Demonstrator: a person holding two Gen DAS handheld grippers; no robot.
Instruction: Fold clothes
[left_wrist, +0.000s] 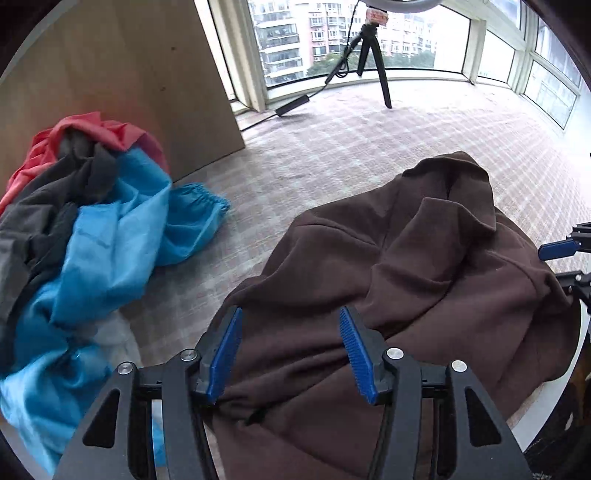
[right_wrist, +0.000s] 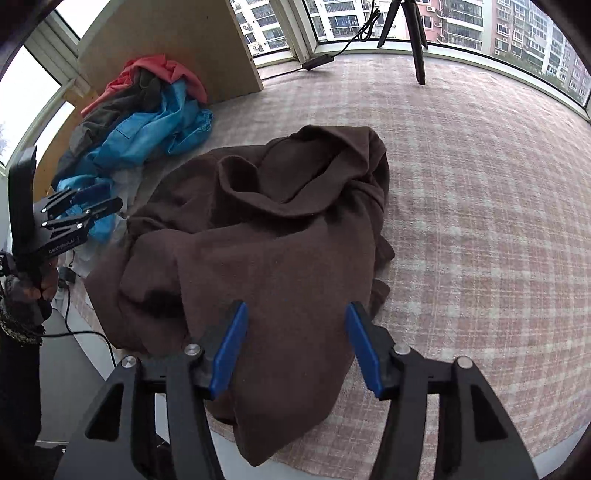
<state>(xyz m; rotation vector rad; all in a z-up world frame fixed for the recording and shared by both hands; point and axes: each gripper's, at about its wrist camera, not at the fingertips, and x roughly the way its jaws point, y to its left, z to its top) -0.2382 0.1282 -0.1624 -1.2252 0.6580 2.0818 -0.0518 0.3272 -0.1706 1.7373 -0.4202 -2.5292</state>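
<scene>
Brown garment lies crumpled on the plaid-covered surface, its near hem hanging over the surface's front edge. Right of the brown garment the plaid cover is bare all the way to the window, lots of free room there; beyond its far end also open cloth up to the black tripod legs and a cable with a black box. Left of the brown garment sits a heap of clothes, blue, grey and red, nearly touching its left edge and backed by a wooden board, so that side is tight. Left gripper hovers over the near-left part of the brown garment, blue pads spread wide, nothing between them. Right gripper hovers over the near-right part of the brown garment, fingers likewise spread wide, empty. In the right wrist view a hand grips the left tool's handle left of the brown garment. Apartment blocks show through the glass.
</scene>
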